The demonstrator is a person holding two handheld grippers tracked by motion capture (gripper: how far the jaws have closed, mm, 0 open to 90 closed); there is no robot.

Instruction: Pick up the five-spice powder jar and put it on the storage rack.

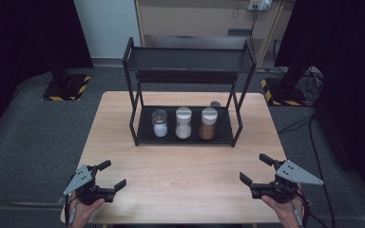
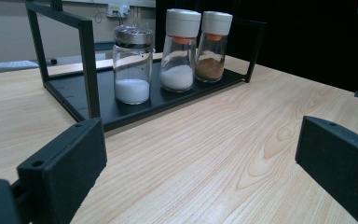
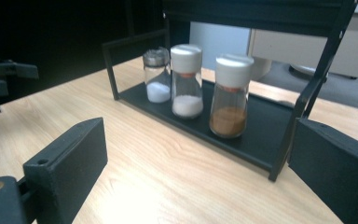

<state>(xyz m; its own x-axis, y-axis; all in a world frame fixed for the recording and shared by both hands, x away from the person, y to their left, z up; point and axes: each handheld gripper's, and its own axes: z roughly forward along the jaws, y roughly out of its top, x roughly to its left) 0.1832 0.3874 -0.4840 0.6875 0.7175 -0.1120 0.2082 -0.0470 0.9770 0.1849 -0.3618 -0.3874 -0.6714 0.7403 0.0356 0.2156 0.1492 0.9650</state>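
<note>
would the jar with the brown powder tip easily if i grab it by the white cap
Probably somewhat: the brown-powder jar stands tall and narrow on the rack's lower shelf. Its powder fills only the bottom, which should steady it. The clear body looks like smooth glass, so likely slippery and breakable.

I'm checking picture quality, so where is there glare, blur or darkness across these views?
High view: dim, black corners, pale glare on the light wooden table. Left gripper view: sharp glass jars, blurred near jaws. Right gripper view: slightly soft, sheen on the tabletop, dark left background.
</note>
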